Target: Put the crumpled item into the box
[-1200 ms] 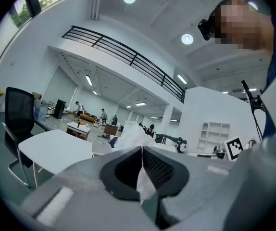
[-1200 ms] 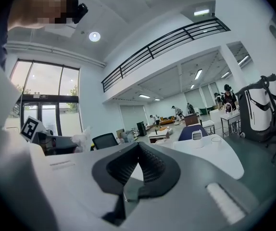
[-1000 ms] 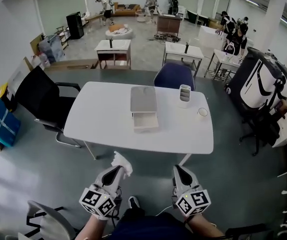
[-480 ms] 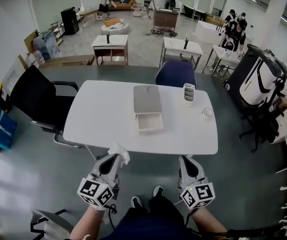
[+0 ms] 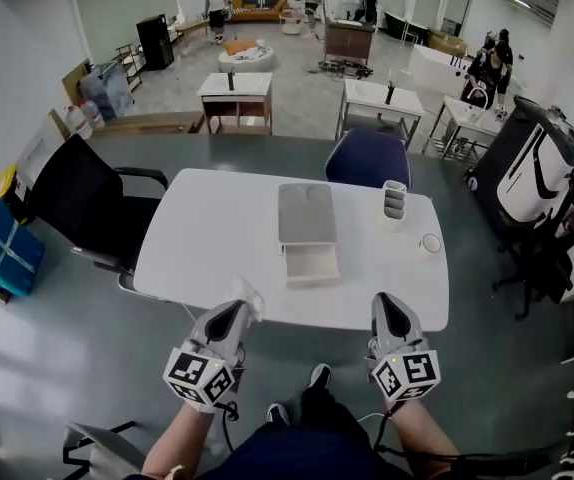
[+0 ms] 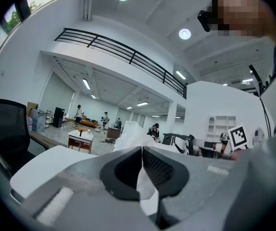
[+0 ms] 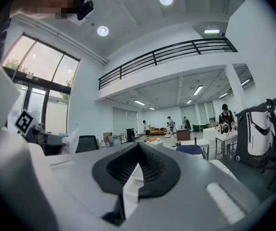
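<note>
My left gripper (image 5: 235, 315) is shut on a crumpled white tissue (image 5: 250, 292), which sticks out past its tips just over the near edge of the white table (image 5: 207, 238). In the left gripper view the tissue (image 6: 132, 134) rises between the shut jaws of that gripper (image 6: 142, 149). A grey box (image 5: 305, 211) lies mid-table, its white drawer (image 5: 312, 265) pulled out toward me. My right gripper (image 5: 390, 313) hovers at the table's near edge, right of the drawer, jaws together and nothing in them. The right gripper (image 7: 138, 146) view shows the same.
A black office chair (image 5: 87, 203) stands left of the table and a blue chair (image 5: 367, 156) behind it. A white stacked holder (image 5: 395, 200) and a small round cup (image 5: 430, 242) sit on the table's right side. A black-and-white machine (image 5: 537, 173) stands at the right.
Both grippers have moved forward to the table's near edge, the left one carrying the tissue. The table and box now appear nearer.
</note>
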Demonstrator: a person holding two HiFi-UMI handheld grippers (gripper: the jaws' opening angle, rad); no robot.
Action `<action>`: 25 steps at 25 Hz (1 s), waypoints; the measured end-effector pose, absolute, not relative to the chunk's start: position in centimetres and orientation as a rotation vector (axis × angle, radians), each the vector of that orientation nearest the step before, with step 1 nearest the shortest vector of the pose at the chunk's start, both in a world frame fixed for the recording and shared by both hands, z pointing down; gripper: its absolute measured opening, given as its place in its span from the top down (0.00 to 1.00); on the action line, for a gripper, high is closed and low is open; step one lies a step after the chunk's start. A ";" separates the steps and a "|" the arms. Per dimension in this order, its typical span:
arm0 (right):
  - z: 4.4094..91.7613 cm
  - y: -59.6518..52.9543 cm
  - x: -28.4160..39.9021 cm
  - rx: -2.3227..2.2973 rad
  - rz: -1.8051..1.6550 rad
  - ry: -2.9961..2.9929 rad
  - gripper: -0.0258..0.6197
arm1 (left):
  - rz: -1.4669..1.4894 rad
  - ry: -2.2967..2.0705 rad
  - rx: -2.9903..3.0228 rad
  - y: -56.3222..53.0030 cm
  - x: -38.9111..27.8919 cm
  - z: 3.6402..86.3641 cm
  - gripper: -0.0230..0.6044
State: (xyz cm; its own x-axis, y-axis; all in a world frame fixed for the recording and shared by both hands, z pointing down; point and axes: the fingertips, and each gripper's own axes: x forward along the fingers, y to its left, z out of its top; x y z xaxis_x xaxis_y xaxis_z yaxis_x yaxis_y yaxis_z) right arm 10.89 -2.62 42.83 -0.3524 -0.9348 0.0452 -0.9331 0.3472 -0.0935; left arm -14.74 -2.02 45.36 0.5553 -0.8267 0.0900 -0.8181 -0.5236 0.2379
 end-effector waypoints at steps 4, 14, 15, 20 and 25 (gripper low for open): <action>42.9 -6.5 11.4 -1.739 -0.180 2.574 0.96 | -0.050 -1.391 2.529 -5.4 -13.5 45.1 0.95; 43.0 -15.3 14.4 -1.654 -0.227 2.610 0.96 | -0.020 -1.435 2.511 -13.0 -9.1 44.5 0.95; 43.2 -16.0 14.6 -1.649 -0.235 2.610 0.96 | -0.012 -1.440 2.510 -13.6 -8.9 44.6 0.95; 44.2 -18.5 15.4 -1.620 -0.284 2.632 0.96 | 0.033 -1.472 2.492 -15.9 -7.8 45.1 0.95; 45.1 -20.3 15.8 -1.622 -0.317 2.642 0.96 | 0.114 -1.462 2.496 -17.8 -6.7 47.0 0.95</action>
State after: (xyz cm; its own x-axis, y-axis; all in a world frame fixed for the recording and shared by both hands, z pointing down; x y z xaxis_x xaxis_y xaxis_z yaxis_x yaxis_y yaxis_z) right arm 15.78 -20.34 45.07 -0.4582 -0.8848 0.0848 -0.8797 0.4378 -0.1856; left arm -6.66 -17.83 46.95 0.4942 -0.8482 0.1904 -0.8675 -0.4670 0.1713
